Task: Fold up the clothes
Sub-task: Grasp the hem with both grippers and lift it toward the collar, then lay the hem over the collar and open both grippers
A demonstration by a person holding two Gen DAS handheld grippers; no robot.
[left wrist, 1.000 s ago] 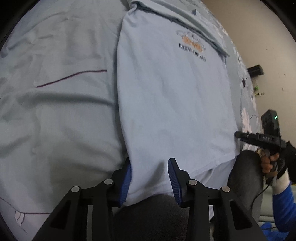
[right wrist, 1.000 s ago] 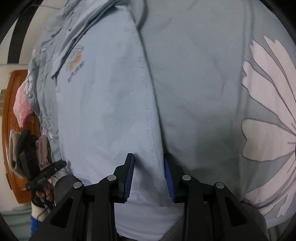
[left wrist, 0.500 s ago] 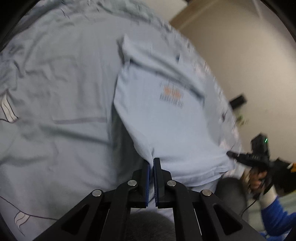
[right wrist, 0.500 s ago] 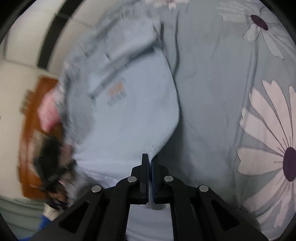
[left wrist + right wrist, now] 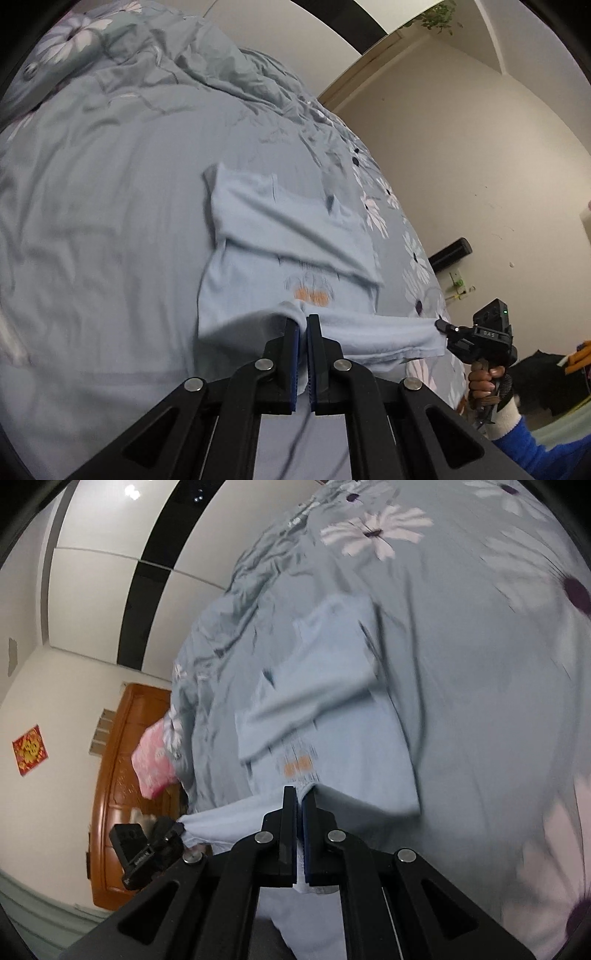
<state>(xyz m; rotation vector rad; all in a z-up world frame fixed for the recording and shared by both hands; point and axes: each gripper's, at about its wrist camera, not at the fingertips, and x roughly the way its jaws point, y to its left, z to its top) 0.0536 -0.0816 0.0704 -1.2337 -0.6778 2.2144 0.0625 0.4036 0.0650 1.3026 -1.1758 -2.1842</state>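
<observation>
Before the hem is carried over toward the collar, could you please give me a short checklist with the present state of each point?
1. Left tool shut on the shirt hem: ok.
2. Right tool shut on the same hem: ok.
3. Hem lifted clear of the bedsheet between both tools: ok.
4. Hem taut, no sag between the grips: ok in the left wrist view.
5. Sleeves folded in across the upper part: ok.
6. Landing area near the collar smooth: cannot tell, blurred.
</observation>
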